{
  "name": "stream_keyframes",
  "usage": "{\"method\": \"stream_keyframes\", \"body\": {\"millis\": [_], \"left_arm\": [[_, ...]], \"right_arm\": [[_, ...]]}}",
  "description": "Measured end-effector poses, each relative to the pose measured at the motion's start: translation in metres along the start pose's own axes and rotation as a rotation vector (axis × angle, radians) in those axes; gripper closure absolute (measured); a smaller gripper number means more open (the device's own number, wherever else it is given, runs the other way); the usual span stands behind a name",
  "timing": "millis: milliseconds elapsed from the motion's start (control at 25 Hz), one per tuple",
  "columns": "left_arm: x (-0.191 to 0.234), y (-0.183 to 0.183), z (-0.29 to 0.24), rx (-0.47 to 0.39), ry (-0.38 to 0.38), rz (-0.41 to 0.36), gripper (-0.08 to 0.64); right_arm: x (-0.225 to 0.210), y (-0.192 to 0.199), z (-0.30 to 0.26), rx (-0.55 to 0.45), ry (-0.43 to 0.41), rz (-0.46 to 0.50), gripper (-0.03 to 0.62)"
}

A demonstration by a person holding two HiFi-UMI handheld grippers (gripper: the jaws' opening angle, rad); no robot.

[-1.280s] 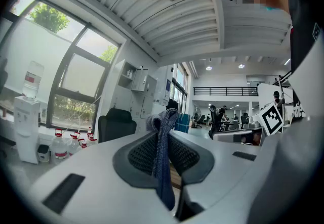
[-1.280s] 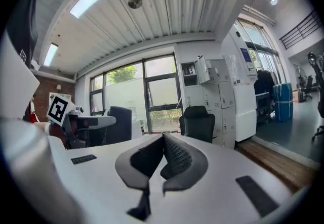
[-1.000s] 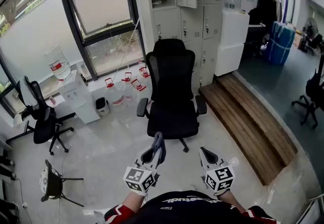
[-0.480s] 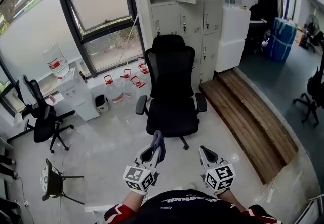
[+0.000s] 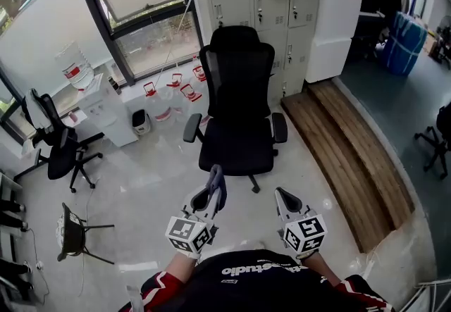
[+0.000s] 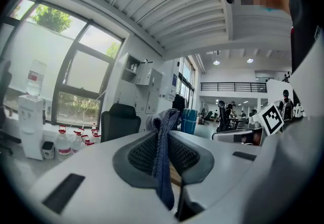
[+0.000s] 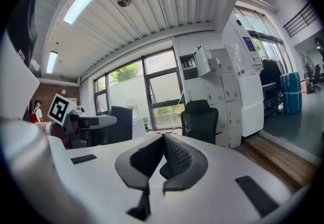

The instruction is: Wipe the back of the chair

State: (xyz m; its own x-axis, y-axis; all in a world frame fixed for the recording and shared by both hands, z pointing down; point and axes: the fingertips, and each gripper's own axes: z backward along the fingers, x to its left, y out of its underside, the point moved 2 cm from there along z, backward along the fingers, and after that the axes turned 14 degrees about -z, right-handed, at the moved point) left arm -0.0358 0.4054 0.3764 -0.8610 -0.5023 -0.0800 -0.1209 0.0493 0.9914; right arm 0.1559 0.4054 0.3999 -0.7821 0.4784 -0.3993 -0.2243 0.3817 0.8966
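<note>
my left hand-held gripper (image 5: pixel 211 194) clamps a grey-blue cloth (image 6: pixel 163 157), held ready for wiping; my right hand-held gripper (image 5: pixel 284 199) is closed on nothing. the black office chair (image 5: pixel 238 113) stands well ahead.

Black top (image 5: pixel 257 281), white lettering across the chest. Sleeves (image 5: pixel 161 293) black with red and white trim. Left gripper (image 5: pixel 211 194): white plastic shell, dark grey ribbed pads (image 6: pixel 143 154), white cube with black square markers (image 5: pixel 189 234) at the rear. Right gripper (image 5: pixel 283 196): same build, same marker cube (image 5: pixel 304 233), dark rectangular insets (image 7: pixel 255 195) in the shell.
</note>
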Motion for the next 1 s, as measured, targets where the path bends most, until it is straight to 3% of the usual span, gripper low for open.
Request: {"method": "stream_keyframes", "body": {"millis": [240, 520, 760, 1000], "left_arm": [[-0.027, -0.007, -0.03, 0.045, -0.009, -0.015, 0.5], [-0.012, -0.008, -0.05, 0.073, -0.055, -0.04, 0.5], [0.026, 0.008, -0.076, 0.07, -0.059, -0.005, 0.5], [0.091, 0.014, -0.114, 0.028, -0.044, 0.025, 0.5]], "right_arm": [[-0.043, -0.014, -0.005, 0.026, -0.041, -0.01, 0.58], [-0.058, -0.021, -0.04, 0.022, -0.104, -0.043, 0.58], [-0.061, -0.026, -0.086, 0.042, -0.099, -0.027, 0.58], [-0.058, -0.041, -0.156, 0.055, -0.075, 0.01, 0.58]]}}
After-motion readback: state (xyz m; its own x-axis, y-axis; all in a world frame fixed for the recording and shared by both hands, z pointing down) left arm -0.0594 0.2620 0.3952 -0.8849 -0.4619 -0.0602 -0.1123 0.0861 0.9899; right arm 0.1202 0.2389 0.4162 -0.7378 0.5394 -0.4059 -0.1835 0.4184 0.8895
